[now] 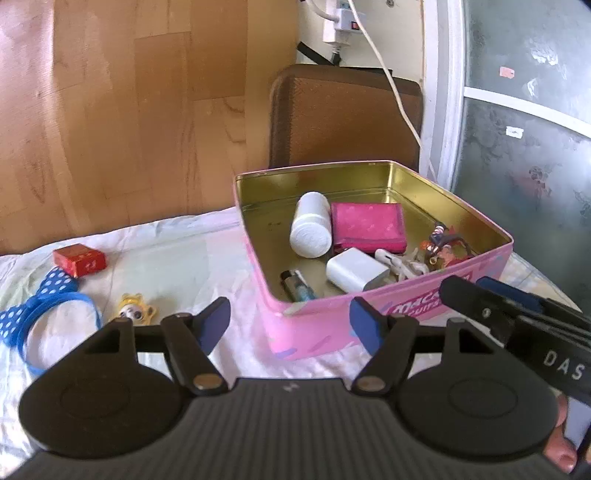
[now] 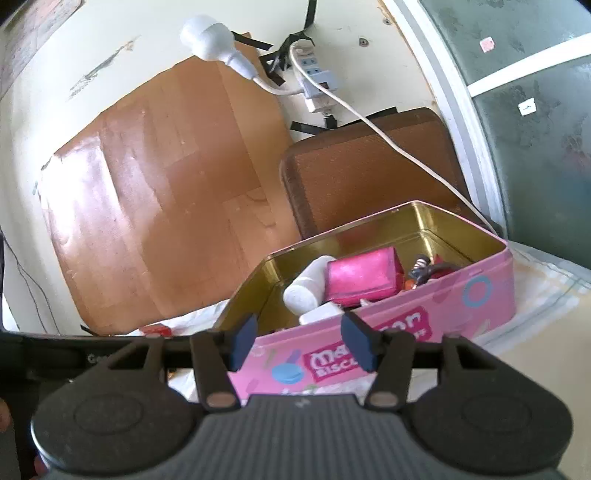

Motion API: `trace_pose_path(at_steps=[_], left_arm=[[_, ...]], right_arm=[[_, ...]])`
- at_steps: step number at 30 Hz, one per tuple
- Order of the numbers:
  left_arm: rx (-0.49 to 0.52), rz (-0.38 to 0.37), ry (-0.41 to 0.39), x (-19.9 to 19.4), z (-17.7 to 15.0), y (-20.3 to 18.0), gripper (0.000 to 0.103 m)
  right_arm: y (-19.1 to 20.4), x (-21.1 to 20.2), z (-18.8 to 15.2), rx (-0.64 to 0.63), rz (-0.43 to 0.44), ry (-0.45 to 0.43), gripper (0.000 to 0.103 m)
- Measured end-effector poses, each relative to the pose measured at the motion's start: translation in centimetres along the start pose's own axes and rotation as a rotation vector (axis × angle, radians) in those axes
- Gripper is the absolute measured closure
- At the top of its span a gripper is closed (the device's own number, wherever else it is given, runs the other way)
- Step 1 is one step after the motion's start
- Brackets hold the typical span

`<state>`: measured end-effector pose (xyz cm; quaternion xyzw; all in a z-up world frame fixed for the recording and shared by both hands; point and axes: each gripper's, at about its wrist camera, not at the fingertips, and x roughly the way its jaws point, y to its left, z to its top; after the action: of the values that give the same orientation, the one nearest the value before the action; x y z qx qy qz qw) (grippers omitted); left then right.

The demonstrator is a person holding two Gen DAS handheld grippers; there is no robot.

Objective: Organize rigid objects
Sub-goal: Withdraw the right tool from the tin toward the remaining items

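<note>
An open pink biscuit tin (image 1: 314, 332) stands on a white cloth. Inside lie a white bottle (image 1: 310, 225), a pink wallet (image 1: 367, 227), a white charger (image 1: 354, 273), a lighter (image 1: 295, 286) and a small keychain figure (image 1: 443, 247). My left gripper (image 1: 290, 325) is open and empty, just in front of the tin's near corner. My right gripper (image 2: 299, 345) is open and empty, close to the tin's front wall (image 2: 406, 332); it also shows in the left wrist view (image 1: 491, 295). A red box (image 1: 79, 260), a blue dotted headband (image 1: 40, 306) and a yellow toy (image 1: 135, 310) lie on the cloth at left.
A brown chair back (image 1: 347, 114) stands behind the tin. A white cable (image 1: 391, 81) hangs from a power strip (image 1: 341, 22) on the wall. A wooden panel (image 1: 129, 110) lies behind the cloth. A glass door (image 1: 524, 110) is at right.
</note>
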<state>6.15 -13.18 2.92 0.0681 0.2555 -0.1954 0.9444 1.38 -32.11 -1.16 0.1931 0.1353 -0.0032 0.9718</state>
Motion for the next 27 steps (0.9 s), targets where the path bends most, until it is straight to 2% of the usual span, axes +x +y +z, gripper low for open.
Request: trace_pose_path(at_steps=[12,16,27], left_arm=[[-0.031,0.029,-0.004,-1.7,-2.4,1.7,0.025],[-0.042,0.034,-0.003,-1.9,-3.0,2.2,0.02],[-0.045,0.04,-0.013,-2.4,-3.9,2.9,0.02]], right_arm=[[2.2,-1.2,-0.9,0.001,0.009,0.019,0.05],[2.6,-1.4,-1.2,0.001,0.016,0.026,0.05],[4.0,-1.8,-1.7,-0.04,0.021,0.038,0.05]])
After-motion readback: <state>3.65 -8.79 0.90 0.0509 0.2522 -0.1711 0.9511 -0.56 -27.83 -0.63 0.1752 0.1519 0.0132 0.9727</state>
